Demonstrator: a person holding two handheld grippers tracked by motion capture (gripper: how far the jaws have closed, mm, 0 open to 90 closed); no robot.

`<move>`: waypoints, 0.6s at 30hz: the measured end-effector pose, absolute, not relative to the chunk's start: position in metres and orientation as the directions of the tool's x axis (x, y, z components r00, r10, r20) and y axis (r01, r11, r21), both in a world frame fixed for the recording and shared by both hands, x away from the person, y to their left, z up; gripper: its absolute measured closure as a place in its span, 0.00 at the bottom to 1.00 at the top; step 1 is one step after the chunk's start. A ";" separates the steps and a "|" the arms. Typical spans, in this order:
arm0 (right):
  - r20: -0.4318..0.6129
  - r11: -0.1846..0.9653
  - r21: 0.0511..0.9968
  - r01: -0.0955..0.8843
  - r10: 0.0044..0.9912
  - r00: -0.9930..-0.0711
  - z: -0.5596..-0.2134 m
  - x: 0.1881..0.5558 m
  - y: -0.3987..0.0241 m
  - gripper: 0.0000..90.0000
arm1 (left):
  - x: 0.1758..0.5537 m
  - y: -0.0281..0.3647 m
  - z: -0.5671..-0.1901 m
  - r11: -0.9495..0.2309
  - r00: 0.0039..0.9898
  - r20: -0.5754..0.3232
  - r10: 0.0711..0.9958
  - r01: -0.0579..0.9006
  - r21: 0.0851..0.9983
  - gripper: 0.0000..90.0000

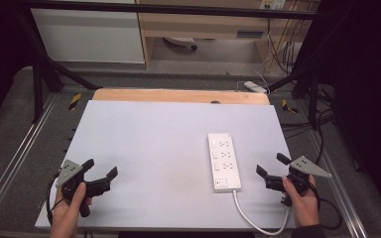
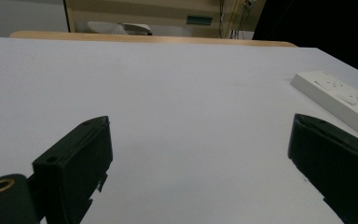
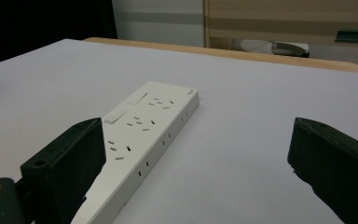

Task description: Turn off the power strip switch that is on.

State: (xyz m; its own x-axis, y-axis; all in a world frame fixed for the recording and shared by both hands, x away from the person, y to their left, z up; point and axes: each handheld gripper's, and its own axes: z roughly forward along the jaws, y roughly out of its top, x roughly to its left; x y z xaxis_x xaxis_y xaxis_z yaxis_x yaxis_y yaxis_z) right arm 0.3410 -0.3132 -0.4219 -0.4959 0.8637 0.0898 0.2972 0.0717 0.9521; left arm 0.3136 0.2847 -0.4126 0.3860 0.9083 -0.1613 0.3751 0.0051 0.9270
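A white power strip [image 1: 224, 161] lies lengthwise on the white table top [image 1: 154, 144], right of centre, its white cable [image 1: 258, 223] curling off toward the front edge. The strip also appears at the right edge of the left gripper view [image 2: 340, 100] and runs away from the camera in the right gripper view [image 3: 144, 135]. My left gripper [image 1: 100, 168] is held at the front left, open, with nothing between its jaws. My right gripper [image 1: 272, 165] hovers just right of the strip's near end, open and holding nothing.
A wooden strip [image 1: 178, 95] borders the table's far edge. Beyond it stand a white cabinet [image 1: 87, 34], wooden shelving [image 1: 203, 25] and hanging cables [image 1: 283, 49]. A black metal frame [image 1: 39, 74] surrounds the table on both sides.
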 end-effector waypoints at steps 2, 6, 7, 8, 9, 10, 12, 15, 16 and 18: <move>0.094 0.067 0.952 0.299 0.865 -0.493 -0.422 0.341 -0.313 0.05 | 0.314 0.286 -0.412 0.016 0.379 -0.169 0.910 0.376 0.927 0.07; 0.085 0.080 0.950 0.302 0.864 -0.497 -0.422 0.342 -0.312 0.05 | 0.314 0.285 -0.413 0.013 0.387 -0.170 0.906 0.376 0.926 0.06; 0.084 0.081 0.950 0.302 0.863 -0.498 -0.422 0.342 -0.312 0.04 | 0.314 0.285 -0.413 0.010 0.392 -0.170 0.904 0.378 0.926 0.06; 0.084 0.080 0.950 0.302 0.864 -0.496 -0.422 0.343 -0.311 0.04 | 0.314 0.285 -0.413 0.008 0.395 -0.170 0.903 0.379 0.925 0.06; 0.082 0.083 0.950 0.302 0.865 -0.495 -0.422 0.343 -0.311 0.04 | 0.314 0.285 -0.413 0.005 0.398 -0.168 0.902 0.378 0.926 0.06; 0.082 0.082 0.950 0.302 0.865 -0.494 -0.422 0.343 -0.311 0.04 | 0.314 0.284 -0.412 0.005 0.402 -0.169 0.900 0.378 0.926 0.06; 0.069 0.093 0.950 0.298 0.868 -0.492 -0.422 0.343 -0.310 0.03 | 0.314 0.283 -0.412 0.001 0.407 -0.165 0.898 0.375 0.927 0.06; 0.075 0.087 0.950 0.300 0.869 -0.489 -0.421 0.343 -0.310 0.03 | 0.313 0.282 -0.412 -0.016 0.415 -0.152 0.897 0.373 0.928 0.06; 0.075 0.086 0.950 0.300 0.870 -0.488 -0.421 0.343 -0.310 0.03 | 0.313 0.282 -0.412 -0.020 0.418 -0.148 0.896 0.371 0.928 0.06; 0.074 0.085 0.951 0.297 0.871 -0.486 -0.420 0.343 -0.310 0.03 | 0.313 0.281 -0.412 -0.024 0.422 -0.146 0.895 0.372 0.928 0.06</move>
State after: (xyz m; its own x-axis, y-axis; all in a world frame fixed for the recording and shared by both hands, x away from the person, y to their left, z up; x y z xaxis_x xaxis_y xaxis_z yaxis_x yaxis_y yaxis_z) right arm 0.3425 -0.3099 -0.4205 -0.4862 0.8707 0.0737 0.2968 0.0852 0.9511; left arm 0.3129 0.2805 -0.4120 0.4222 0.8947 -0.1460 0.3718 -0.0240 0.9280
